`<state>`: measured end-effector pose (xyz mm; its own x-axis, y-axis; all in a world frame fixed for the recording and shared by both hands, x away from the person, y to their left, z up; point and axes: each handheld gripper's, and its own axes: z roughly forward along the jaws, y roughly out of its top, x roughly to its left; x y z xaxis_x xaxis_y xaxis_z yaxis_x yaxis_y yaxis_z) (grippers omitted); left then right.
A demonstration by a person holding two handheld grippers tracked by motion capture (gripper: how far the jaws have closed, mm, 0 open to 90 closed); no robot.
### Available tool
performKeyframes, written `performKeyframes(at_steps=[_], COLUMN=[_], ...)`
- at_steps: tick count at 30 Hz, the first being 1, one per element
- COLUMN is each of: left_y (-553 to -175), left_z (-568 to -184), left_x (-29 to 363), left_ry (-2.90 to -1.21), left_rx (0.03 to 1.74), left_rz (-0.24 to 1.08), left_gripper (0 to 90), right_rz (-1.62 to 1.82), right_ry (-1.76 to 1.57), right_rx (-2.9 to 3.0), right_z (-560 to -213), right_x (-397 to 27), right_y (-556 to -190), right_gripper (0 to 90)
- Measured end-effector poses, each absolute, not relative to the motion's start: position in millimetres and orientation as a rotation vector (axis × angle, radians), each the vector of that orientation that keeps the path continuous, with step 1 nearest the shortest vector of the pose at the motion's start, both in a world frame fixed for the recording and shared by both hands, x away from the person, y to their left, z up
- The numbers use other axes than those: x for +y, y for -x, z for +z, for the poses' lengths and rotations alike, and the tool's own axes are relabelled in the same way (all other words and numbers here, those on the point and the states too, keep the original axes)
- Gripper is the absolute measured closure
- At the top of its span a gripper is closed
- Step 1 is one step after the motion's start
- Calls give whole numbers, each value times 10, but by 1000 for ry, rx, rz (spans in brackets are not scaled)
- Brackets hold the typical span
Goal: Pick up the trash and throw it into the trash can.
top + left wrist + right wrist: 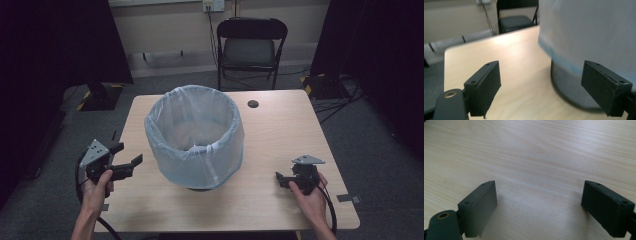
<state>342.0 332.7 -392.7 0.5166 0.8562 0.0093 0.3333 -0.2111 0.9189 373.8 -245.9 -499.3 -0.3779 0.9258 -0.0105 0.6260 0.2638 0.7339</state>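
A round mesh waste bin lined with a pale blue plastic bag stands in the middle of the wooden table. My left gripper is held at the table's left edge, jaws wide open and empty, aimed toward the bin. In the left gripper view the bin looms close at the right, its dark mesh base under the bag's hem, and the gripper has bare table between its jaws. My right gripper rests low over the table's front right, open, with bare wood between its jaws.
A black folding chair stands behind the table's far edge. A dark cable hole sits in the tabletop behind the bin. Dark curtains flank both sides, and cables lie on the floor at the right.
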Motion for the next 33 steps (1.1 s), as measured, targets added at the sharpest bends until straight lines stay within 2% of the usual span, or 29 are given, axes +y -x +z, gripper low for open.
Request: performKeyframes(at_steps=[4, 15, 20, 33], left_y=[-3415, -3419, -3445, -3508], left_z=[-4213, -4703, -4956, -5009], left_x=[3336, 3236, 3181, 3140], left_ry=[-1816, -1950, -2060, -2053], left_rx=[1071, 1139, 1184, 1208], left_rz=[631, 553, 541, 520], left_gripper=[171, 168, 164, 99], right_rz=[908, 908, 906, 906], right_ry=[-1403, -1403, -1407, -1407], right_rx=[2099, 2099, 2094, 2094], right_z=[-4993, -4993, -4993, -4993], right_x=[-2459, -2459, -2456, -2456], right_y=[-3738, -3738, -3733, -3733], right_gripper=[120, 119, 121, 120])
